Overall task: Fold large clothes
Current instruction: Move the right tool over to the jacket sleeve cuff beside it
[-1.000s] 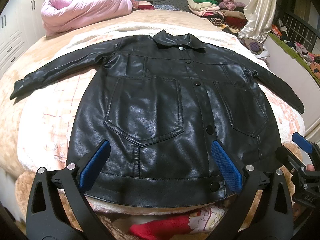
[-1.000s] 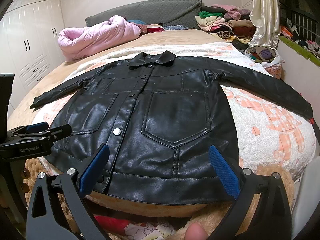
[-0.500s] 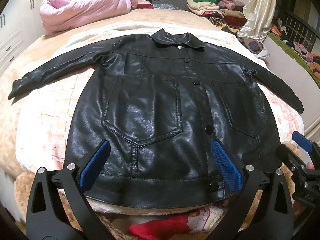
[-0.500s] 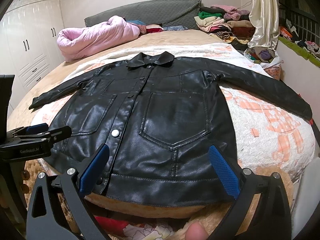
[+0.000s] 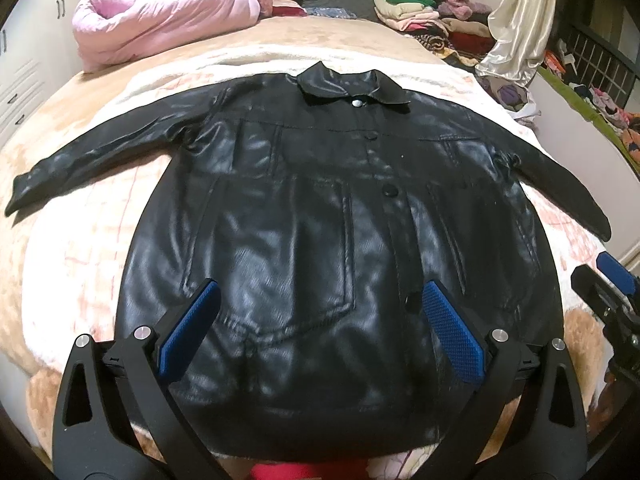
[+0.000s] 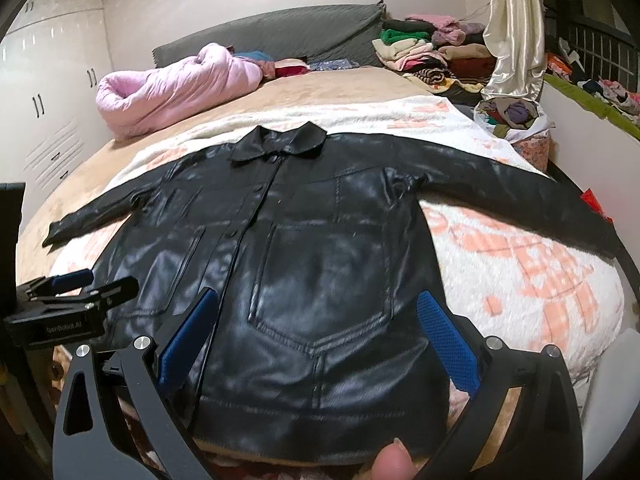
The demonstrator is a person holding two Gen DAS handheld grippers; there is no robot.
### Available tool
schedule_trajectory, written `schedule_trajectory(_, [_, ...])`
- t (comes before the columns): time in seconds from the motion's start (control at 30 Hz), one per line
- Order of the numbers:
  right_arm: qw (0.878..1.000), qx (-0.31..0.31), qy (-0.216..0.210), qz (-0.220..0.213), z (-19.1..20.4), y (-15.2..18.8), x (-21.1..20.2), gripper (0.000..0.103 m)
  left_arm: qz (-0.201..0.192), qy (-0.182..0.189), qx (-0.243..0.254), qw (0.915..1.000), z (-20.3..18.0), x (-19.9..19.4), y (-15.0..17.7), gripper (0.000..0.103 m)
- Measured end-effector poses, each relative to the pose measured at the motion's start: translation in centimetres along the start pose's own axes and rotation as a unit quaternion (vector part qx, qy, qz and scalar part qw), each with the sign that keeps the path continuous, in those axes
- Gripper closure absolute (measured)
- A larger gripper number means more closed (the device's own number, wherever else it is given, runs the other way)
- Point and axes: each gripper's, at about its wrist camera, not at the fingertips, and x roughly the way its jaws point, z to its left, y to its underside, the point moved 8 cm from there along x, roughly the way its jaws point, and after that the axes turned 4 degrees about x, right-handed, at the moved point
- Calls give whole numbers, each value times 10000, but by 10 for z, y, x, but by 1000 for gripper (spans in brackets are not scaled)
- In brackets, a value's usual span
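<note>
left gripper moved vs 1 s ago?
Yes. The left gripper has come forward over the black jacket: its fingertips were near the hem, now beside the chest pocket.

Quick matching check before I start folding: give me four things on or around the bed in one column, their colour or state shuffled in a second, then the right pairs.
Things:
1. jacket
2. quilt
3. left gripper
4. headboard

States:
A. grey, at the far end of the bed
B. black, spread flat with sleeves out
C. open, above the jacket's hem
D. pink, bundled near the far end of the bed

Pairs: 1-B, 2-D, 3-C, 4-A
</note>
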Motion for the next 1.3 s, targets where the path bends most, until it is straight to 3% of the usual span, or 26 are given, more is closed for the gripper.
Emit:
schedule_trajectory(0.57, [9989, 452, 117, 7, -27, -52, 46, 4, 39, 91, -36, 9999, -14, 38, -64, 8])
schedule_trajectory(1.3, [9852, 1551, 726, -82, -131, -102, 93, 4, 366, 298, 298, 9984, -67, 93, -122, 8])
